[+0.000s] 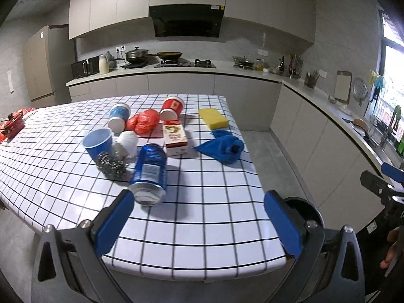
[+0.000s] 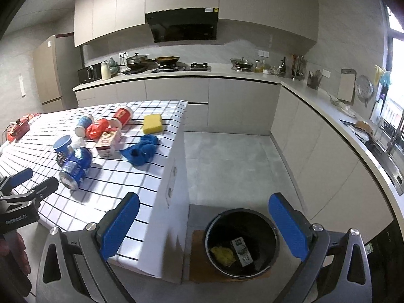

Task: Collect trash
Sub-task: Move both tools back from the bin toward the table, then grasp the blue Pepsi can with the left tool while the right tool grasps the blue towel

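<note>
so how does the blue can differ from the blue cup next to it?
The blue can lies on its side, its end facing the camera; the blue cup stands upright, mouth open upward. The can carries a printed label; the cup is plain. The can looks metallic, the cup matte. Both sit on the checked table.

On the body of your left claw (image 2: 30, 184), at the left edge of the right wrist view, you can read white lettering: "GenRobot.AI". That is the only text you can make out. The blue can (image 1: 149, 174) lying on the counter (image 1: 202, 202) carries a white label, the carton (image 1: 175, 139) behind it has print on its face, and the red cup (image 1: 172, 107) bears a mark, but all three are too small and blurred to read.
</note>
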Available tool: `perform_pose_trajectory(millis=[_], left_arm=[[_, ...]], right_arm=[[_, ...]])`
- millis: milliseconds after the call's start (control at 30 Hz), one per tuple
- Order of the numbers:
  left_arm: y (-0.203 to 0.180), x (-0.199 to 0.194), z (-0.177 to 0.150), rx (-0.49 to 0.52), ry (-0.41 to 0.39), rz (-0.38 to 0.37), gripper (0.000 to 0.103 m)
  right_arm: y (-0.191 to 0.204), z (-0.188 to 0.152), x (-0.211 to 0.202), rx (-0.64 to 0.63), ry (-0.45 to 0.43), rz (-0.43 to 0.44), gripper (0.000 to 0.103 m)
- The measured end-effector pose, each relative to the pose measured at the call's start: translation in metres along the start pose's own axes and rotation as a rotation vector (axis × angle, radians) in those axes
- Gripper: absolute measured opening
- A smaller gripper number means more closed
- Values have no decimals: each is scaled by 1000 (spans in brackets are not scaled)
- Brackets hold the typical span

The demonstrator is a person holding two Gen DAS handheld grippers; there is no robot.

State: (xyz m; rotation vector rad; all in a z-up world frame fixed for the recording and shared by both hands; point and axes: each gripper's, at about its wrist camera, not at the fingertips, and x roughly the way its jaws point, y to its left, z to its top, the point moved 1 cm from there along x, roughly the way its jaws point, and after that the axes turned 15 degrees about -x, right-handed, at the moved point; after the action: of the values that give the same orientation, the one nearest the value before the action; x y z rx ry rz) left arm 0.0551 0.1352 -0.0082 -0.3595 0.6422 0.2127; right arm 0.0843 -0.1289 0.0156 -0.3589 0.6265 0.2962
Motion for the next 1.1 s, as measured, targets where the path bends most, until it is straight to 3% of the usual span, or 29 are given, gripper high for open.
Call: perform_pose_trajectory(millis=[500,867,1100], left_arm=[[41,8,12,22,4,24,103],[77,29,18,-47,32,14,102],[81,60,17,-77,65,14,89]], right_arm=[[51,19,19,3,-1,26,103],[72,30,39,-6,10,80,103],[73,34,72,-13,41,115,103]])
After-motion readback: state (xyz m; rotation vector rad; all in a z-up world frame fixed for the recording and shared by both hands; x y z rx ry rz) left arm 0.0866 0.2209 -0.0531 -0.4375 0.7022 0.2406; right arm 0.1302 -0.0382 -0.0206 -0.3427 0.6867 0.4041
